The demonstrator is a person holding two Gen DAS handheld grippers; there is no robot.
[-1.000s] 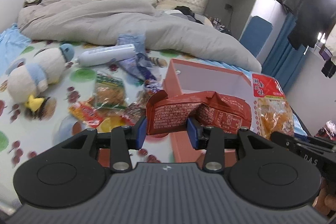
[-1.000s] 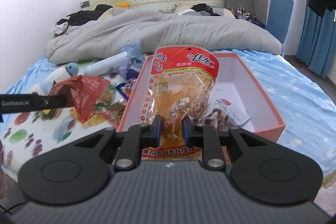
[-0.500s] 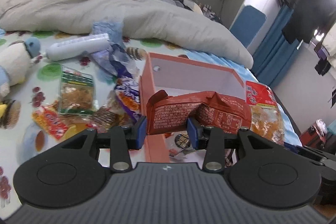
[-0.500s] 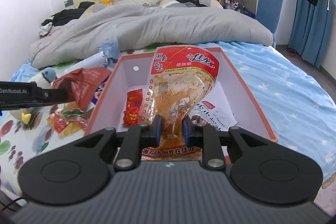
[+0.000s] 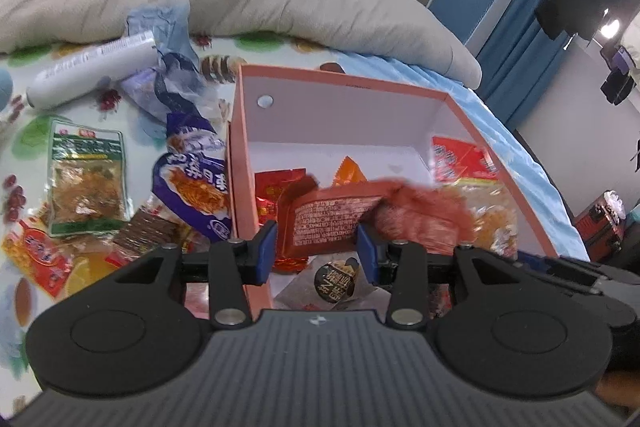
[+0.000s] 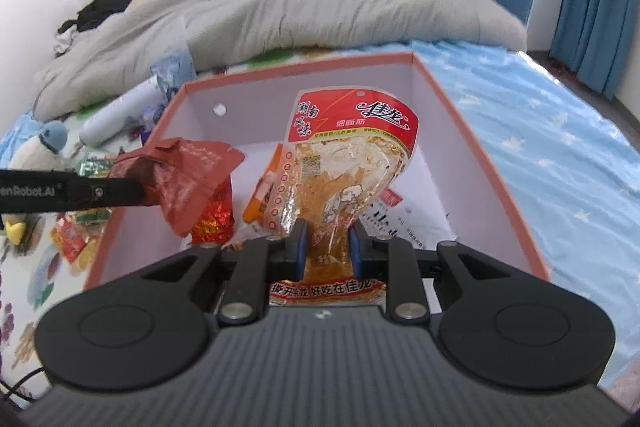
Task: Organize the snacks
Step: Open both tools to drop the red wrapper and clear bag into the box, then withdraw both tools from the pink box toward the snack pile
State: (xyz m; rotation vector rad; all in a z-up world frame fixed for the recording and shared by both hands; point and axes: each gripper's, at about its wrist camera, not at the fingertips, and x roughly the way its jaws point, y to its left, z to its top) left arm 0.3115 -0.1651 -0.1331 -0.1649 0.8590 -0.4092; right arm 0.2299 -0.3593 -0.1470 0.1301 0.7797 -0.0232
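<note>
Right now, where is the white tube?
In the left wrist view, the white tube lies on the bed at upper left, left of the pink box, beside crumpled blue wrappers.

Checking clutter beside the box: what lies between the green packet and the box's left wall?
A purple snack bag lies between the green packet and the box, seen in the left wrist view.

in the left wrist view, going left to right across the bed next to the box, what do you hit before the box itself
green-edged snack packet → purple snack bag → salmon box's left wall. The white tube lies farther back, so its place in the order is unclear.
</note>
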